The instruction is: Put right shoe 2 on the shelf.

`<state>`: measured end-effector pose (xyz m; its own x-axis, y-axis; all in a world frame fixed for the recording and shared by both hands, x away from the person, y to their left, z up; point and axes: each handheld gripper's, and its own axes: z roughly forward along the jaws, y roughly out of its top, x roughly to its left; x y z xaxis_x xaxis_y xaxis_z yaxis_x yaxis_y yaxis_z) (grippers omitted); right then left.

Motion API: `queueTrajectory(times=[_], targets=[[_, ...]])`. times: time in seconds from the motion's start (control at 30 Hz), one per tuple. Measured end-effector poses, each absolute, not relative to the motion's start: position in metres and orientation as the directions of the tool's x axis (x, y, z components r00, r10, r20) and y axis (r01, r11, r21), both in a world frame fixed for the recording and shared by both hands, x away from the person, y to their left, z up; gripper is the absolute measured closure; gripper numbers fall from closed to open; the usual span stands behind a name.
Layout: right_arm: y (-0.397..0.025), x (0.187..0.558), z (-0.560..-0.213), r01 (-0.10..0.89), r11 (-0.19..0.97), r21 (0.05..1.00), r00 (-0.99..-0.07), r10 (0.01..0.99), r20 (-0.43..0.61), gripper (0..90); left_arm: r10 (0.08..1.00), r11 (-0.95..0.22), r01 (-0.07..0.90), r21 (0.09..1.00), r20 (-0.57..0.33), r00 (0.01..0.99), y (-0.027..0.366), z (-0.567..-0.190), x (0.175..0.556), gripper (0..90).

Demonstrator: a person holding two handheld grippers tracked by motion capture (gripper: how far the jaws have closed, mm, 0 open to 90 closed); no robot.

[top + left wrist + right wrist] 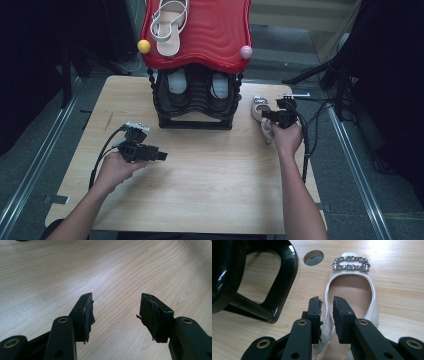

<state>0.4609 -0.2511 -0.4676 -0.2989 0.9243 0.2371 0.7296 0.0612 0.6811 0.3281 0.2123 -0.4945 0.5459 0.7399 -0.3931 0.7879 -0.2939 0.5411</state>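
Cream satin flat shoe with a rhinestone buckle (351, 287) lies on the light wood tabletop (210, 170), at 3 o'clock of the black plastic shoe rack with a red wavy top (196, 107). Right gripper (327, 305) has its jaws pinched on the shoe's side wall, probably a firm grasp, for lifting toward the rack. Left gripper (116, 307) waits over bare tabletop at 7 o'clock, jaws spread, nothing between them.

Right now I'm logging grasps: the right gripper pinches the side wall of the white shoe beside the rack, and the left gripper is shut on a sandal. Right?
Not quite. The left gripper is open over bare table, as the left gripper view shows. The right gripper does pinch the white shoe beside the rack.
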Motion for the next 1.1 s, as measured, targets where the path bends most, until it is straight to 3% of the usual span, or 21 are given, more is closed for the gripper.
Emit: queueTrajectory(times=[0.53,1.1], targets=[[-0.238,0.472,-0.488,0.766,0.050,0.641,-0.263,0.934,0.242,79.0,0.740,-0.297,0.789,0.537,-0.393,0.546,0.212,-0.496,0.328,45.1],[-0.240,0.474,-0.491,0.787,0.037,0.616,-0.238,0.939,0.247,87.5,0.741,-0.301,0.785,0.541,-0.386,0.550,0.213,-0.496,0.327,45.3]])
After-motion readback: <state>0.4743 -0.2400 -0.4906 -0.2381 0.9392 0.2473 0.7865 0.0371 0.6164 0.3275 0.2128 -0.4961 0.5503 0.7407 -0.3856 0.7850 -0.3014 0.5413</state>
